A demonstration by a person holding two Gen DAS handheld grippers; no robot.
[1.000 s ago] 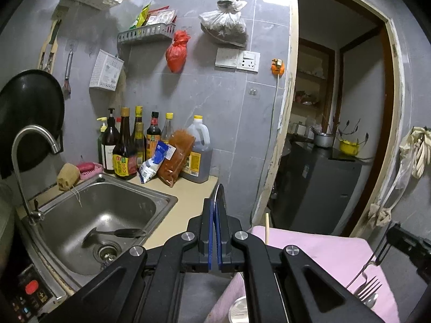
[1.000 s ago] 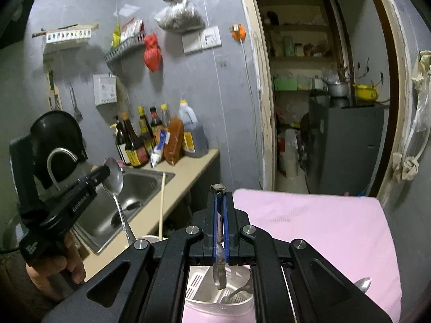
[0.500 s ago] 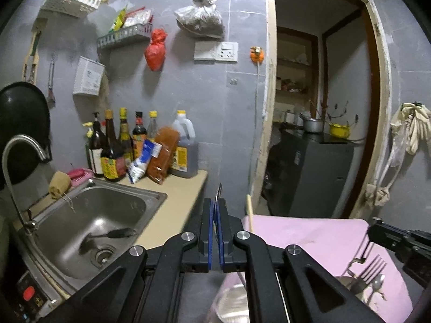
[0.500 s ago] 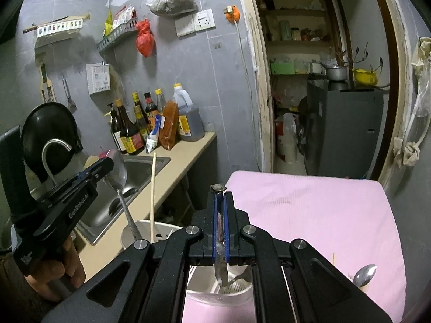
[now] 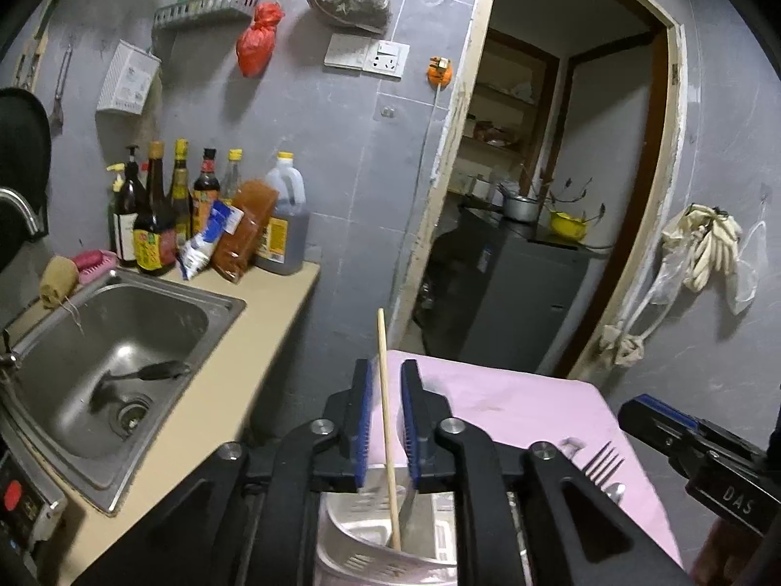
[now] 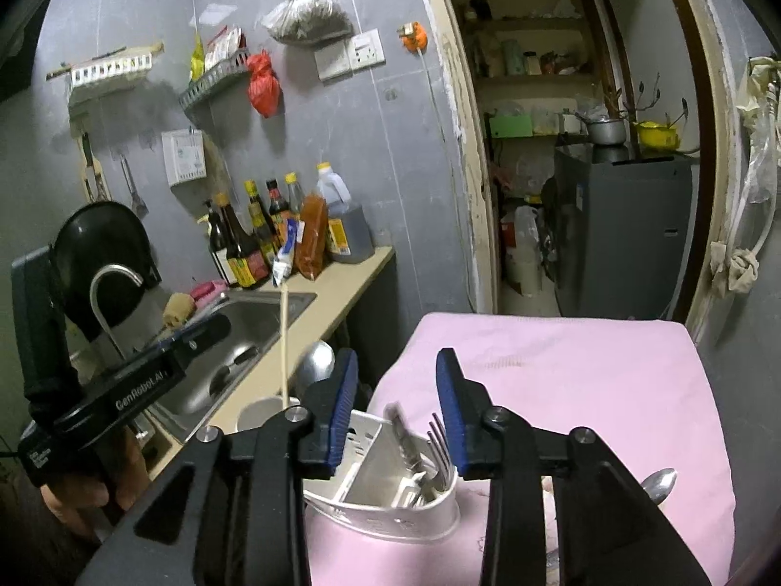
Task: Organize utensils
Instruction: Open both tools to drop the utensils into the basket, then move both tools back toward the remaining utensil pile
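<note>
Right wrist view: both grippers' fingers apart over white slotted plastic utensil caddy.
Left gripper straddles upright wooden chopstick; right gripper above steel forks.

Pink cloth, white caddy

Grey tiled wall behind beige countertop with steel sink, wood-framed doorway to dim shelved pantry.

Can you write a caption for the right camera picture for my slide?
Open right tool above a white utensil holder of forks on pink cloth.
</note>
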